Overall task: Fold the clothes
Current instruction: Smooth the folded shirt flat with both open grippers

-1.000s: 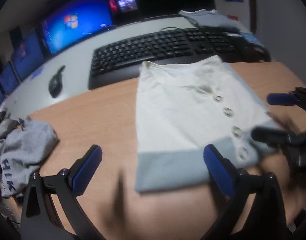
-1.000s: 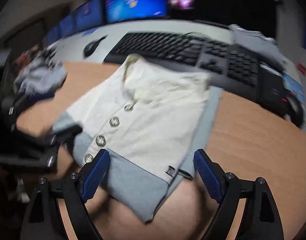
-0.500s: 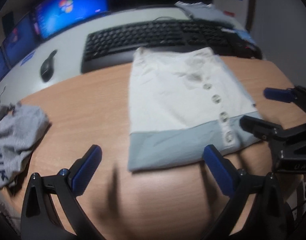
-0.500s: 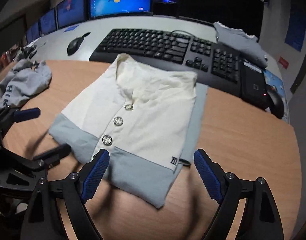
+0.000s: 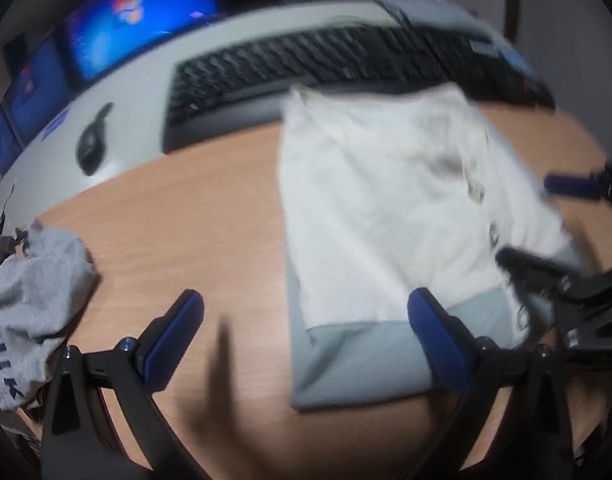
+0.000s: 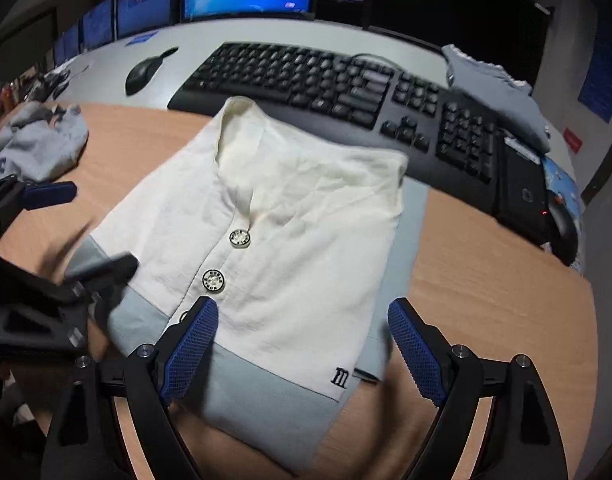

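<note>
Both hand-held grippers, left (image 5: pixel 306 340) and right (image 6: pixel 301 344), have dipped back toward the shirt (image 6: pixel 289 248), jaws apart and holding nothing. It lies in a narrow rectangle mid-worktop (image 6: pixel 486 300), collar at 12 o'clock. Looks like another fold coming.

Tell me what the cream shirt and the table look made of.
Cream shirt: likely a light woven cotton or linen, matte, finely creased, with a grey-blue hem band. Table: probably wood-grain laminate, smooth, faintly streaked orange-brown.

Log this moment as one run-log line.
task: fold clothes | cream shirt flat on wooden table | left gripper open, empty | right gripper open over hem | grey garment aside
</note>
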The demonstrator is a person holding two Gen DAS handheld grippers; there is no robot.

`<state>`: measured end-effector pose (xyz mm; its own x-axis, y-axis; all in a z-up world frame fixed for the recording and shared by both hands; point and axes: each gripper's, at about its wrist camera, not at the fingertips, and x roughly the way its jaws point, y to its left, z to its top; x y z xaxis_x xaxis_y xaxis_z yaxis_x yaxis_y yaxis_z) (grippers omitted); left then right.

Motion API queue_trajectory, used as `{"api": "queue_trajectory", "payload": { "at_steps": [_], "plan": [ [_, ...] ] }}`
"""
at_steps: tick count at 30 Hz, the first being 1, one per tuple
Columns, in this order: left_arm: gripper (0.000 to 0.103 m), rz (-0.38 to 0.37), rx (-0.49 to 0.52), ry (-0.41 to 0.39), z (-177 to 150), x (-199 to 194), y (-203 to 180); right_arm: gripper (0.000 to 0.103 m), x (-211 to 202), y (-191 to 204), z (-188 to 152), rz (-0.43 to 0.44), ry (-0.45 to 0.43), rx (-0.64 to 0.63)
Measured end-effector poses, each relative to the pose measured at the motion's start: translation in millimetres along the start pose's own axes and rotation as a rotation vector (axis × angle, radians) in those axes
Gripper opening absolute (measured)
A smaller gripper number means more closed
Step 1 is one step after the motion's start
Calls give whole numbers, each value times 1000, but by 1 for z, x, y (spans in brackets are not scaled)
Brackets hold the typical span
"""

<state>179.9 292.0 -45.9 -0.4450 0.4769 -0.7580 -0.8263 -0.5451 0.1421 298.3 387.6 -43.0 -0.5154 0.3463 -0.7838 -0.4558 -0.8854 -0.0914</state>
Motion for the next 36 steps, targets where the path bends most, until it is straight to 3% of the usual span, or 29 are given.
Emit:
{"api": "queue_trajectory", "payload": {
  "at_steps": [6,10,13,17,19,23,28,32,36],
  "plan": [
    [102,-101,-5,37,-27,-15,3,88,-14,1,-18,69,33,-26],
    [102,-68,-13,-2,-26,-28,1,88,-38,-7,0,62,-96,20],
    [102,-54,-26,-44,-15,-34,1,88,-28,-5,21,59,-123,22],
    [102,-6,4,-19,-11,-21,-8,88,23,-2,30,-21,-5,2],
    [102,-12,-13,-4,-15,-15,-8,89,27,-14,27,46,-4,81],
    [102,-16,-19,-21,-14,-24,-7,89,-4,-15,16,6,-56,55],
    [101,-5,-16,-28,-15,-30,-10,89,-19,1,-10,85,-42,-9],
    [101,-18,-41,-11,-21,-28,-12,90,-12,-13,-20,142,-17,91],
    [101,-30,-49,-21,-22,-39,-11,90,-33,-20,-23,122,-67,95]
  ]
}}
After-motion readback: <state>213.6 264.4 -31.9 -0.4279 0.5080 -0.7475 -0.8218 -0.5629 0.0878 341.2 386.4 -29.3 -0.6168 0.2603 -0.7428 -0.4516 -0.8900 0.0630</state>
